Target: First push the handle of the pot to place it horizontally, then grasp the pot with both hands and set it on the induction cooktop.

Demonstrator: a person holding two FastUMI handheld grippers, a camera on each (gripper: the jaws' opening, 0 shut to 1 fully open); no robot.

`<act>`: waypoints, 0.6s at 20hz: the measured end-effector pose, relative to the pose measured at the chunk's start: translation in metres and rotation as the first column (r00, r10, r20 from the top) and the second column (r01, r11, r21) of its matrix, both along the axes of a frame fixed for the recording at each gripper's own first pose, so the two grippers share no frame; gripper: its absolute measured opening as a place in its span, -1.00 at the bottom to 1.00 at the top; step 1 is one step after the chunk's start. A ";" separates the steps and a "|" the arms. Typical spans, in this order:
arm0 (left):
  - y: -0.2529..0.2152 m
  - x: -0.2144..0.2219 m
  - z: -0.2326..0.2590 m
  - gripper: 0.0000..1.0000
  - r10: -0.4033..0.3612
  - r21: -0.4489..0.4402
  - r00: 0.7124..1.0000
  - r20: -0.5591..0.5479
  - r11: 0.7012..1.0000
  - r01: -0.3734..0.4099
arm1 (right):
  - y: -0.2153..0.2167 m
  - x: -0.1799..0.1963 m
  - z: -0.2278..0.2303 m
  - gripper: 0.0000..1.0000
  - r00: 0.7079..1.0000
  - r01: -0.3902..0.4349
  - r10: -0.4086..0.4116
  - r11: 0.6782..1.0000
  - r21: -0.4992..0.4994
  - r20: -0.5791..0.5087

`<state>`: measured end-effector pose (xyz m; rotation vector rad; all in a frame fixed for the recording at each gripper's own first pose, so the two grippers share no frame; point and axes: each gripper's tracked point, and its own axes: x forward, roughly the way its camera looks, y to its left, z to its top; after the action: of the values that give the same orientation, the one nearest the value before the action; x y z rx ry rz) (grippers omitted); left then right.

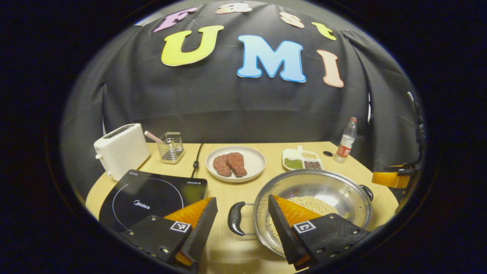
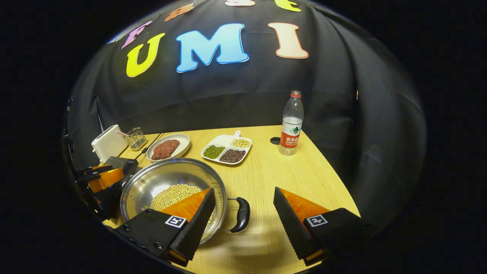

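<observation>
The light falls from overhead and lands brightest on the table [image 1: 274, 152] ahead of my grippers, warm and even, while the cloth wall behind stays dim. The steel pot [image 1: 323, 186] throws soft glare off its inner wall, with a bluish glint in the right gripper view. Beneath my left gripper [image 1: 241, 222] and my right gripper [image 2: 243, 217] soft shadows pool on the wood. Both views bend hard at their edges, curving the table rim, and detail softens there. The centre is sharp; my own fingers, closest in, look crisp enough.
</observation>
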<state>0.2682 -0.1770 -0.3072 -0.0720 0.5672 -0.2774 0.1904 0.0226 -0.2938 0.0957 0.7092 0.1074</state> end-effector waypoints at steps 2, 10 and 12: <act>-0.003 0.002 -0.009 0.59 -0.009 0.007 1.000 -0.021 1.000 0.009 | 0.003 0.000 -0.006 0.96 1.000 -0.005 0.005 1.000 0.002 -0.015; -0.015 0.004 -0.037 0.59 -0.039 0.015 0.995 -0.091 0.999 0.041 | 0.007 0.000 -0.030 0.96 0.998 -0.013 0.012 1.000 -0.014 -0.069; -0.017 0.004 -0.042 0.60 -0.043 0.018 0.993 -0.105 0.999 0.045 | 0.007 -0.001 -0.037 0.86 0.996 -0.010 0.009 1.000 -0.016 -0.085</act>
<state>0.2721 -0.1940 -0.3492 -0.0548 0.6764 -0.3124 0.1894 0.0295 -0.3304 0.0818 0.7954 0.1075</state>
